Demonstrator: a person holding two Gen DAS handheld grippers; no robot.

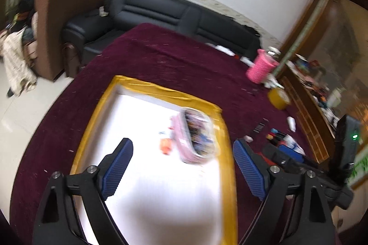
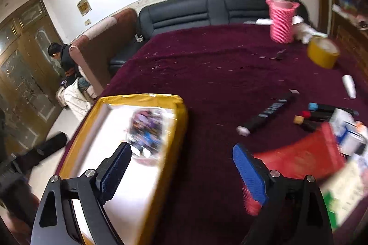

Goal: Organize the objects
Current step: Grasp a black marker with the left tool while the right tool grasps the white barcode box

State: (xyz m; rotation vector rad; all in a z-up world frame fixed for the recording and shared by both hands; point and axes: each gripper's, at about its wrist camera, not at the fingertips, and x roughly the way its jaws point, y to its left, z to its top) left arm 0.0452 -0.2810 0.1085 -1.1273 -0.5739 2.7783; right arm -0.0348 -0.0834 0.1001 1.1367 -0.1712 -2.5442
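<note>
- Your left gripper [image 1: 182,153] has its jaws spread wide and holds nothing; it hangs above the white tray [image 1: 138,176] with the yellow taped rim.
- Your right gripper [image 2: 181,159] is also wide open and empty. Its left finger is over the tray [image 2: 128,199], its right finger over the dark red tablecloth [image 2: 207,74].
- In the left wrist view, a pink pouch [image 1: 195,136] with a clear top lies inside the tray, at about 1 o'clock from the tray's middle, close to the right rim. The picture is blurred, so its contents are only a colourful mix.
- Just beside the pouch, at its 9 o'clock, lies a small orange thing [image 1: 166,145]; I cannot tell what it is.
- In the right wrist view, the same pouch [image 2: 146,127] sits toward 12 o'clock in the tray, just past the tip of the left finger.
- On the cloth outside the tray, at 3 o'clock from it, you see a long black bar [image 2: 268,113], some markers [image 2: 322,116] and a red packet [image 2: 306,155] near your right finger.
- Farther away, at about 1 o'clock in the right wrist view, a pink ribbed holder [image 2: 281,21] stands upright, and a roll of yellow tape [image 2: 323,52] lies near it at its 4 o'clock.
- A black sofa [image 2: 195,12] stands behind the table, at 12 o'clock.
</note>
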